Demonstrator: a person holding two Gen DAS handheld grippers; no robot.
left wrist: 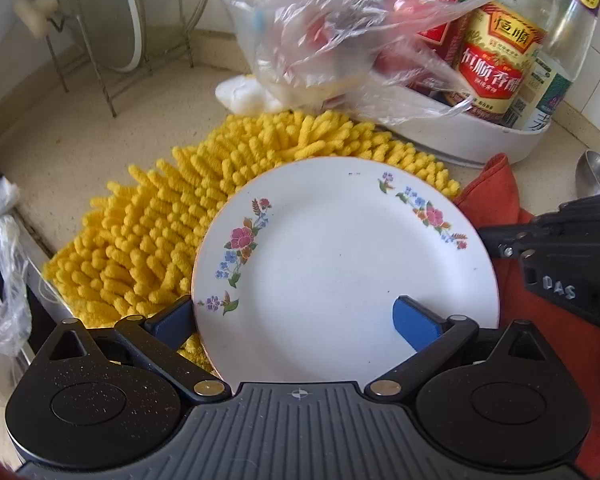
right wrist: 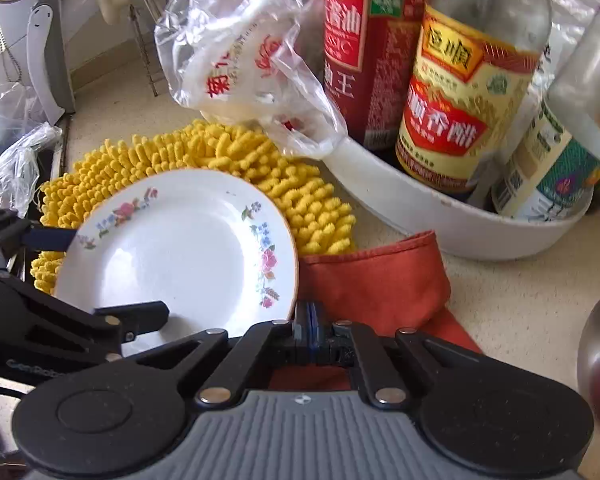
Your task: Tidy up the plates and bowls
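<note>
Flowered plate (left wrist: 340,264) lies on yellow mop cloth (left wrist: 148,240) and red cloth (right wrist: 372,280) on counter (left wrist: 100,128). Left tongs (left wrist: 296,316) wide apart around plate's near edge. Right tongs (right wrist: 311,322) squeezed together, holding nothing, beside plate.

Plate (left wrist: 340,264): glossy glazed ceramic, floral print. Mat (left wrist: 148,248): yellow shaggy chenille cloth. Bag (left wrist: 340,28): clear crinkled plastic. Desk (left wrist: 112,140): matt speckled stone.
</note>
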